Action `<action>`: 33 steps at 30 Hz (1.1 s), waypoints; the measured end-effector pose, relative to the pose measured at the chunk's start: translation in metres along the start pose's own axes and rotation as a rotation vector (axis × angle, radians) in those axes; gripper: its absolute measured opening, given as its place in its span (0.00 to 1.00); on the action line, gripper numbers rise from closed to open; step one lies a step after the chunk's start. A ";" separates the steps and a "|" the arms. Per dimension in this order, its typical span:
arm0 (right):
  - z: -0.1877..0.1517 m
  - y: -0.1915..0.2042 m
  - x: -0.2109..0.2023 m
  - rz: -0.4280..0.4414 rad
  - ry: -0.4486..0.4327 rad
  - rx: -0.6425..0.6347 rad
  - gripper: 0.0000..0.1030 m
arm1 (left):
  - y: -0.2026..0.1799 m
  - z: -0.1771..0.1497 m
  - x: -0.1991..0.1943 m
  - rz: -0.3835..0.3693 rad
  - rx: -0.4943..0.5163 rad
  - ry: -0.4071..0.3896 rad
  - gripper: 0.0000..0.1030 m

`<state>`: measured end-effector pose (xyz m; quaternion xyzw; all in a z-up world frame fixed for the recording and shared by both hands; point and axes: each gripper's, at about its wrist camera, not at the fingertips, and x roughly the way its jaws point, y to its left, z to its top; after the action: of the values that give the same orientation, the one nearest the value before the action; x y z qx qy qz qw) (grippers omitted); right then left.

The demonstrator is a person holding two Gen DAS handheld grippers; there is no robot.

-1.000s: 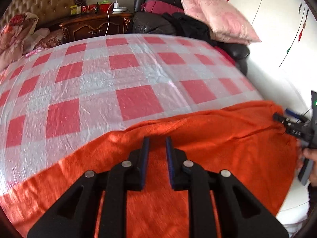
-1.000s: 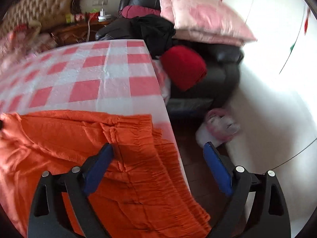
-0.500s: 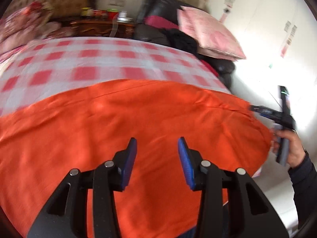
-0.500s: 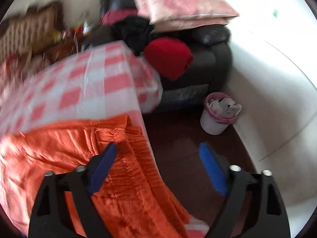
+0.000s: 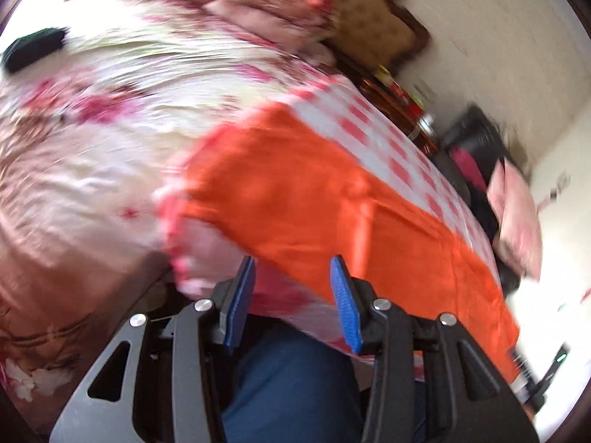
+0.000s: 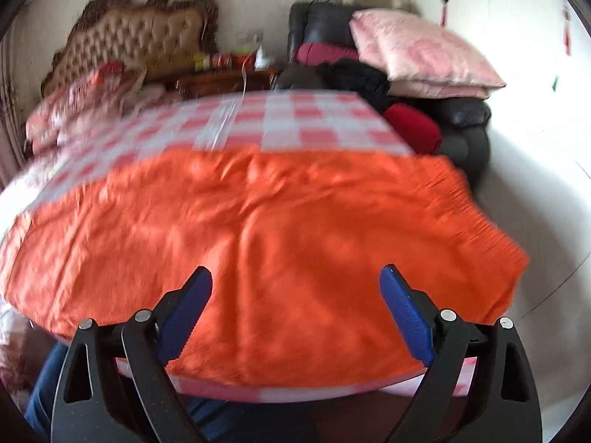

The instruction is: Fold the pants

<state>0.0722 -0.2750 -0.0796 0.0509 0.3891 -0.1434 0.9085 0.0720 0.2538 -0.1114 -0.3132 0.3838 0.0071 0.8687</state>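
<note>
Red-and-white checked cloth (image 6: 295, 118) covers the table, with a tufted headboard (image 6: 147, 40) at eleven o'clock in the right wrist view and a black sofa (image 6: 465, 129) at two o'clock carrying a pink pillow (image 6: 421, 55). The orange pants (image 6: 258, 229) lie spread flat over the near half of the table, reaching the near edge, their gathered waistband toward three o'clock.

The right gripper (image 6: 295, 310) has its blue pads spread wide above the near edge of the pants, pinching nothing. Its jaws narrowed a little and then opened again within the last second. A second ago this camera faced the table's right corner and the floor beside the sofa; it now faces the middle of the pants.

The left gripper (image 5: 291, 295) is partly spread and empty; its jaws opened from nearly pressed together a second ago, with no cloth between them. Its view has rolled and swung: earlier it looked across the pants at the checked cloth, and now the pants (image 5: 332, 199) run diagonally from ten to four o'clock, with a flowered bedspread (image 5: 92, 118) filling nine o'clock. The pads hang just off the table's near edge, over a leg in blue trousers (image 5: 291, 380). Part of the other gripper's body shows at four o'clock.

Both pictures are motion-blurred, and no writing or label can be read.
</note>
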 end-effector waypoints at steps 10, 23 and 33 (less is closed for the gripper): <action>-0.015 0.009 0.027 -0.023 0.083 -0.013 0.87 | 0.103 0.025 0.019 -0.359 -0.500 0.034 0.53; -0.016 0.007 0.026 -0.018 0.077 0.004 0.88 | 0.091 0.038 0.041 -0.376 -0.510 0.094 0.36; 0.002 -0.042 0.008 -0.195 0.033 0.118 0.88 | 0.079 0.060 0.038 -0.298 -0.390 0.097 0.09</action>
<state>0.0665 -0.3170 -0.0833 0.0685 0.3979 -0.2529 0.8792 0.1184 0.3418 -0.1486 -0.5279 0.3659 -0.0619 0.7639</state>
